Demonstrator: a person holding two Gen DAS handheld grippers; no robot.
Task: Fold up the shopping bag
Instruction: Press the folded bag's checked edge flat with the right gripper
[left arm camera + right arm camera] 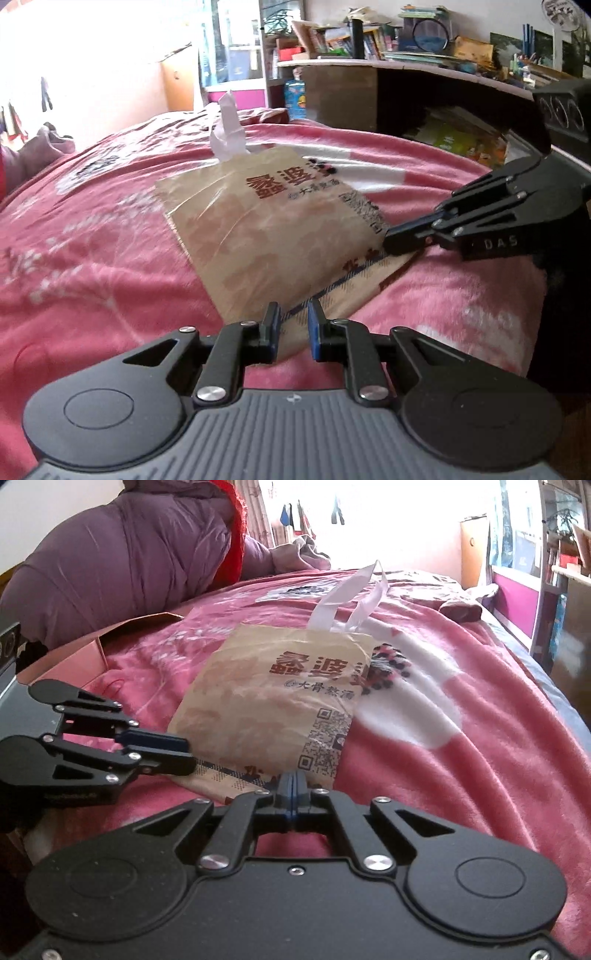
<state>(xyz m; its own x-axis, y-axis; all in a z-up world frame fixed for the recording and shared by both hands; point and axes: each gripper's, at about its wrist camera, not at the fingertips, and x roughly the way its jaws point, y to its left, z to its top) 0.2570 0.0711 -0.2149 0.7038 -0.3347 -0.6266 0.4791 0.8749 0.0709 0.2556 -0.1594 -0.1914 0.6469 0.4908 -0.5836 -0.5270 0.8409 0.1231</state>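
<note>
A beige shopping bag [273, 225] with red print and white handles [229, 129] lies flat on a pink blanket; it also shows in the right wrist view [266, 701]. My left gripper [293, 321] is open, its jaws a small gap apart around the bag's near edge. My right gripper [292, 786] is shut on the bag's near right corner, where the bag's upper layer folds over; it shows from the side in the left wrist view [397, 242]. The left gripper shows in the right wrist view [184, 753] at the bag's left edge.
The pink blanket [92, 258] covers a bed. A purple quilt [122, 561] and a pink cardboard box [74, 661] lie at the left. A cluttered desk with books [406, 48] and a dark shelf [461, 122] stand beyond the bed.
</note>
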